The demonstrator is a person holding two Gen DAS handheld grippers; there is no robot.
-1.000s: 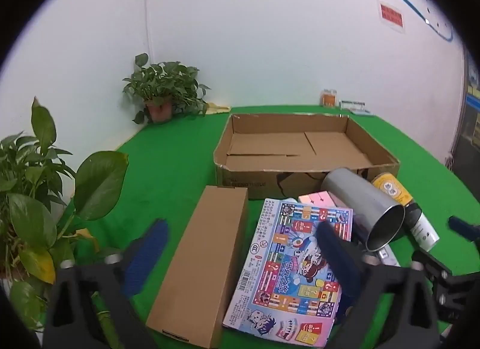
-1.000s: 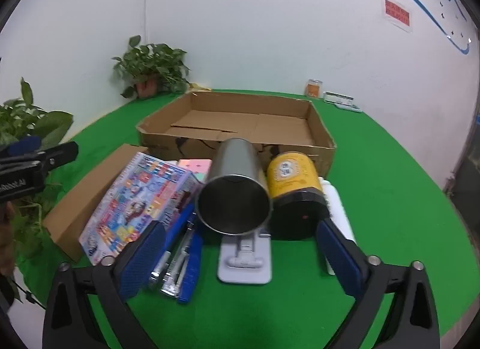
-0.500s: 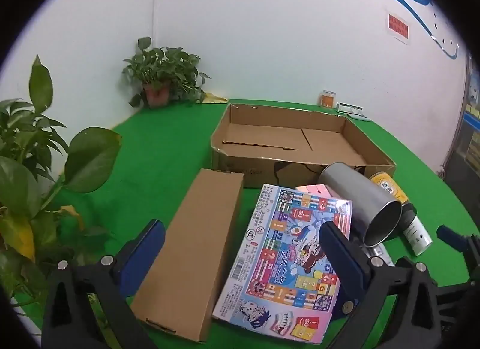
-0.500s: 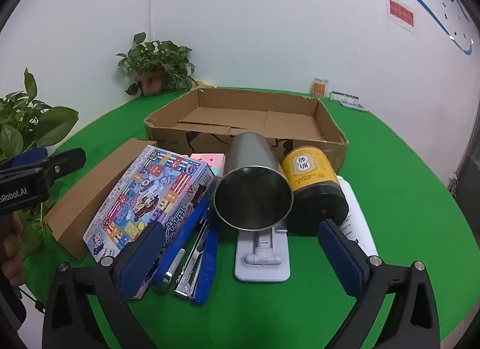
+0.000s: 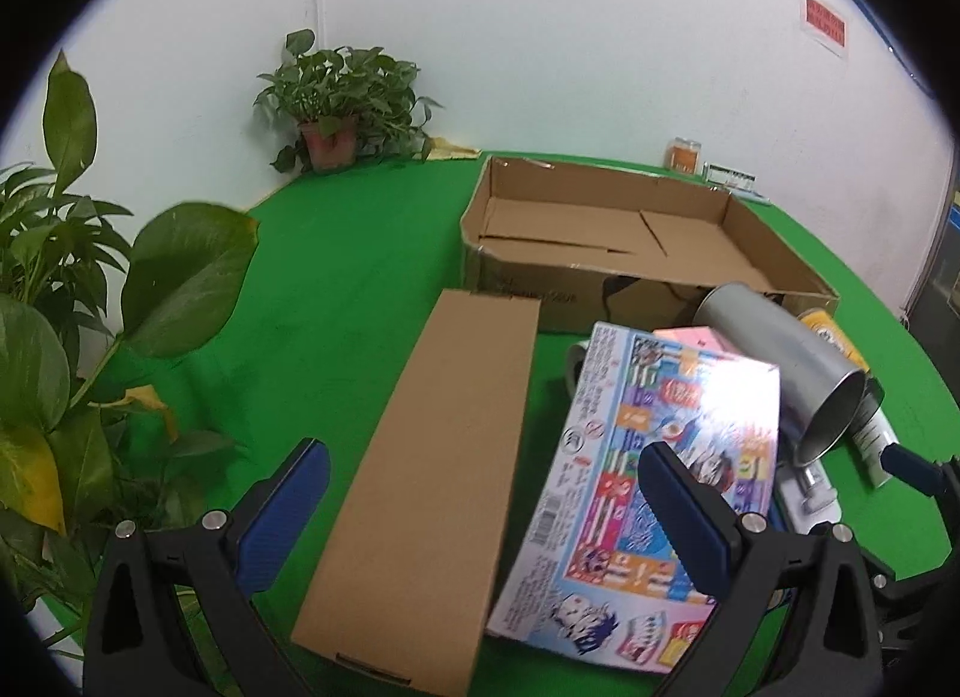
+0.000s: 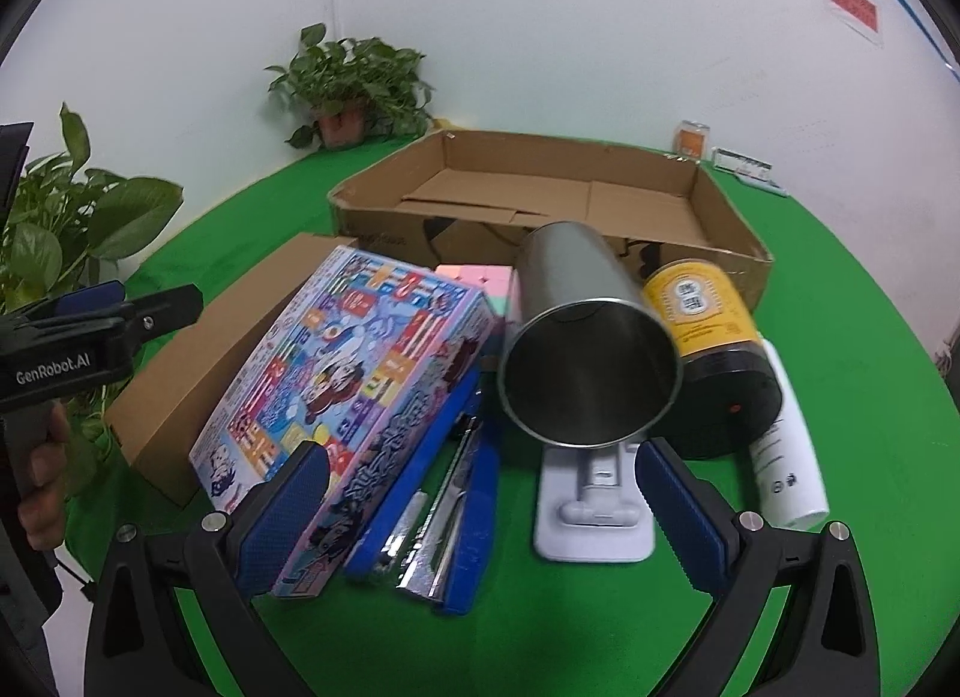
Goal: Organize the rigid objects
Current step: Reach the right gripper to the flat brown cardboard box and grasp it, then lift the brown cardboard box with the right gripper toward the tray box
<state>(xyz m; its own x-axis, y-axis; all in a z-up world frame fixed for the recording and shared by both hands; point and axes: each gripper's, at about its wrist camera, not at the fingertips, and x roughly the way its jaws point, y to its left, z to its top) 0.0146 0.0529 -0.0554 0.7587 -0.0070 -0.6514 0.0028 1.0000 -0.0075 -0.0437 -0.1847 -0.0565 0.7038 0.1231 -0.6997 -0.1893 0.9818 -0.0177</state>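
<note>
So at this point nothing had been picked up — both tools were spread wide with nothing between the pads. The left hand-held gripper (image 5: 480, 508) hung over the near end of the long plain carton (image 5: 429, 469), while the right hand-held gripper (image 6: 480, 508) sat just in front of the steel cup (image 6: 585, 343) lying on its side with its mouth facing the camera.

Everything was piled on the green bench (image 6: 852, 301) right in front of the empty cardboard tray (image 6: 540, 199). Going by the tray: the plain carton lay in front of its left corner, the colourful game box (image 6: 342, 397) leaned in front of its middle with a pink box (image 6: 474, 280) behind it, and the cup, a yellow-labelled jar (image 6: 702, 325) and a white tube (image 6: 786, 457) were in front of its right half. A blue stapler (image 6: 456, 487) and a white phone stand (image 6: 591, 505) were furthest out from the tray.

My take on doing this step well: the carton looked about as wide as the left jaws, so I'd have squared up across its narrow width and gone low before squeezing. For the right one, the cup rested on the stand and against the jar — clamping its round body from the sides near the rim seemed safest, since it'd probably roll if nudged.
</note>
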